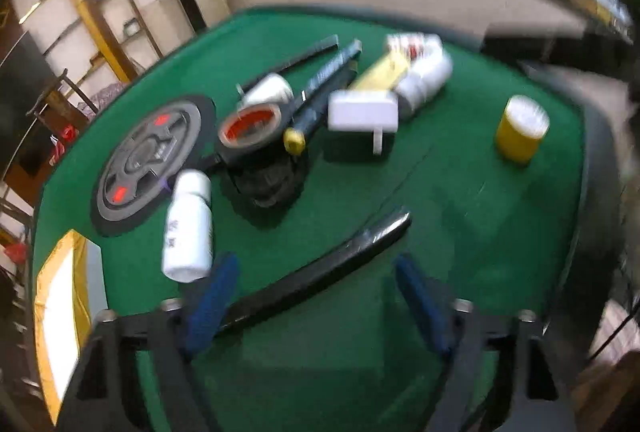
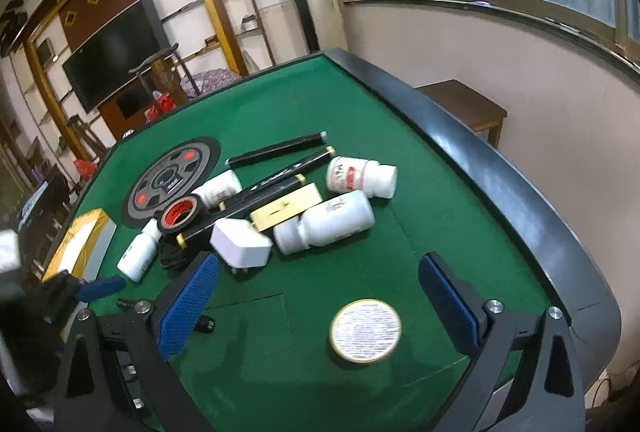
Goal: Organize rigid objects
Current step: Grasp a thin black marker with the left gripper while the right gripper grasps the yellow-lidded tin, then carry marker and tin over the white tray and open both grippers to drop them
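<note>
Left gripper (image 1: 316,296): blue-padded jaws spread, pinching nothing; a long curved black plastic strip (image 1: 320,274) lies on the green felt table (image 1: 460,232) across the gap, its near end running under the left pad, though the blur hides whether it touches. Right gripper (image 2: 320,296): jaws wide apart, empty, hovering over a short yellow canister with a white printed lid (image 2: 366,330), which stands upright between the pads, towards 5 o'clock of the gap and clear of both. Further out, at 12 o'clock from the right gripper, the clutter: white square plug adapter (image 2: 242,244), cream flat box (image 2: 286,210), two white pill bottles on their sides (image 2: 326,222), roll of black tape with red core (image 2: 180,214), black rods (image 2: 276,150). Small white bottle (image 2: 138,252) at 10 o'clock; round grey dial plate (image 2: 172,180) beyond. Judgement: step in hand is probably taking the strip. Centre the jaws on its mid-length, square to its long axis, descend until the pads straddle it, then close; a grip near the end would let it swing.
</note>
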Tool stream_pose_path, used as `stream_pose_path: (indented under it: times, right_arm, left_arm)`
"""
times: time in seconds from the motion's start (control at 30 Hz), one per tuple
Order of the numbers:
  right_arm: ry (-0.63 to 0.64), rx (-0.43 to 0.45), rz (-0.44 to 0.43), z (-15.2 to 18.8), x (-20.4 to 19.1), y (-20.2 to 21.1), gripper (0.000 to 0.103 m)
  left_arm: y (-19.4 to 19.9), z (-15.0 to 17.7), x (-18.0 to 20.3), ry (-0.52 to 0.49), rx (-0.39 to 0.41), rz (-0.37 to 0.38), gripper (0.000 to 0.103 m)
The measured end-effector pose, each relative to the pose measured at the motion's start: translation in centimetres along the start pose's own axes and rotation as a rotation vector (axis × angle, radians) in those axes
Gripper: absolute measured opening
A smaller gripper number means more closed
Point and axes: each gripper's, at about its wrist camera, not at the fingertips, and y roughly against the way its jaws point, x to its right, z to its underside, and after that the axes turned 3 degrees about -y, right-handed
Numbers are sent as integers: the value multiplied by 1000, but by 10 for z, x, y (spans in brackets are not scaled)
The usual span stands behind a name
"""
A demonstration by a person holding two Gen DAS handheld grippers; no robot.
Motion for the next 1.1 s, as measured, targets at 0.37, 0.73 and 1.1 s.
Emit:
stream_pose_path:
  times: [0.37,0.73,1.1]
  right_arm:
    - [-42,-24,17,-3,40,2,100]
    - [226,-131,113,29,7,-18,86]
    - [231,-176,33,32,-9,-10,39]
  left_arm:
    - [4,13,7,102,-29,127,20]
    - [18,26,-17,351,79,196,14]
    - [135,81,-98,561,325,166,14]
